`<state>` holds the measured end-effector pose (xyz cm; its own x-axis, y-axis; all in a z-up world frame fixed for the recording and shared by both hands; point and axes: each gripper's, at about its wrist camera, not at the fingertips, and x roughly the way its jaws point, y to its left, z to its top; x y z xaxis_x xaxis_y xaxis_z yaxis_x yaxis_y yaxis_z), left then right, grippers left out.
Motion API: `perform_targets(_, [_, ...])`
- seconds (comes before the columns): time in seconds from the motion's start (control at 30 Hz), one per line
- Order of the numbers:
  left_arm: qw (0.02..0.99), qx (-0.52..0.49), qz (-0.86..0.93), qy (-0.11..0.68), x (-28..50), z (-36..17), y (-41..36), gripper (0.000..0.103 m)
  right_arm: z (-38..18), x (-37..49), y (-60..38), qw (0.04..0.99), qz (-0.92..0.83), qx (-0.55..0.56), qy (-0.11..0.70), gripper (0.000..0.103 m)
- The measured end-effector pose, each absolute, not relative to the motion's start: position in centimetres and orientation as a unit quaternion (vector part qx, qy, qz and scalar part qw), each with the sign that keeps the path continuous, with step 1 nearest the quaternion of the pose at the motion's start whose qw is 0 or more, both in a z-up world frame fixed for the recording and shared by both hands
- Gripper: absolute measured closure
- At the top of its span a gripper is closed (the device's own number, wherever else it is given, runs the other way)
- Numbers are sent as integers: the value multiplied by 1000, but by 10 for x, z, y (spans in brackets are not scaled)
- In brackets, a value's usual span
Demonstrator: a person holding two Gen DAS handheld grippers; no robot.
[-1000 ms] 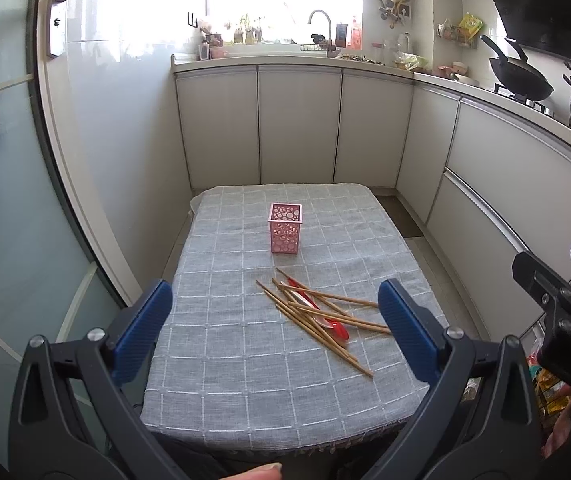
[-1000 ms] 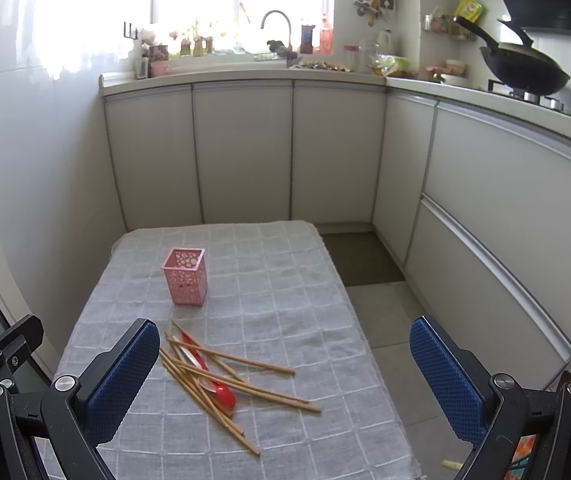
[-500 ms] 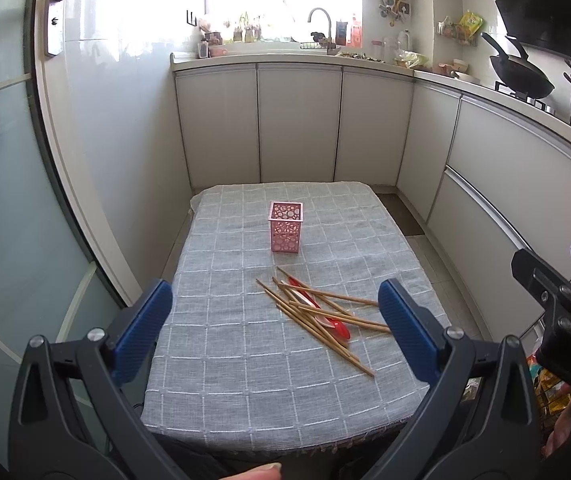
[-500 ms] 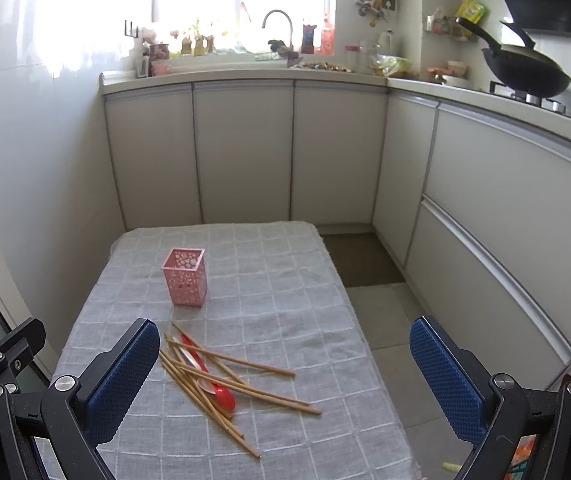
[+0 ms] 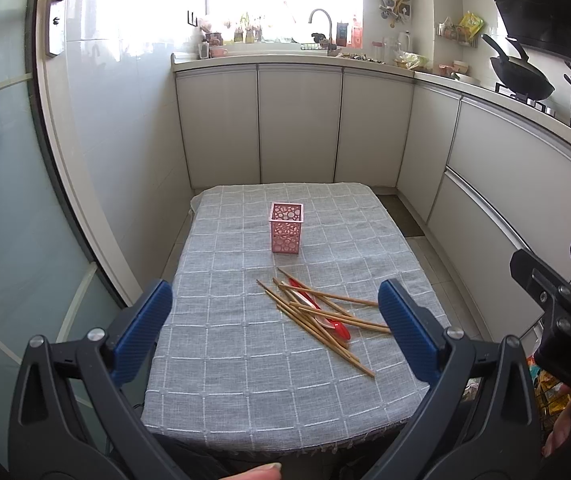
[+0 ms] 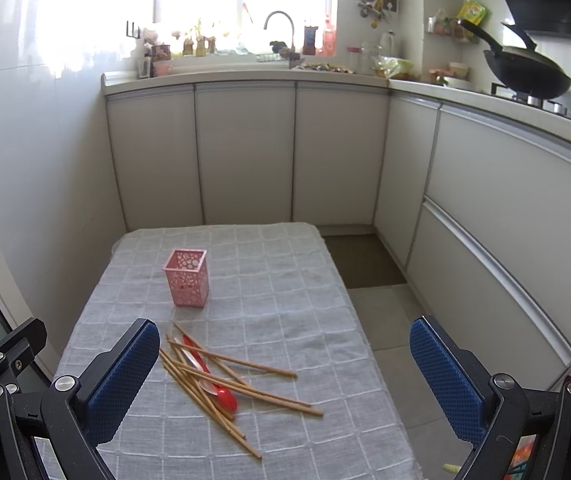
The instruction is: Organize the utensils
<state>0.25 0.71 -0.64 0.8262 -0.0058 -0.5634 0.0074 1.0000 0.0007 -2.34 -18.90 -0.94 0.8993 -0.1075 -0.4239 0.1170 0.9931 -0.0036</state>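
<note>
The left tool [image 5: 273,328] hangs above the near edge of the counter [image 5: 245,400], its two blue-padded fingers [image 5: 141,332] spread wide with nothing between them but open air. The right tool [image 6: 281,380] is likewise spread wide and holds nothing; it sits off toward the counter's right side, so its right finger [image 6: 445,380] hangs over the tiled floor [image 6: 389,320] and its left finger is above the cloth. In the left wrist view the right tool's black frame shows at the far right edge, well apart from the utensils.

Ahead of both tools, on the grey checked cloth [image 6: 285,280] that covers the counter, lies a loose pile of wooden chopsticks [image 5: 317,312], crossing one another at shallow angles. Among them lies a red spoon [image 5: 339,331], its bowl toward the near side, and a pale spoon-like piece beside it that is too small to make out. From the right wrist view the pile [image 6: 221,384] lies just beside the left finger, and the red spoon [image 6: 225,396] sits in the middle of it.

Farther back on the cloth, apart from the pile, a pink perforated holder [image 5: 287,228] stands upright; nothing shows above its rim [image 6: 185,260].

Beyond the counter run pale kitchen cabinets [image 5: 297,124], with a black wok [image 6: 525,72] on the stove to the right.
</note>
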Motion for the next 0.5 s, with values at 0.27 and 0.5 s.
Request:
perform_targets(0.27, [956,1,-2,293,2,-5,9,1,-10,-23,-188,975,-58,11,216,0])
perform_targets(0.5, [956,3,-2,294,2,-5,8,1,-10,-23,-187,974,-58,10,217,0])
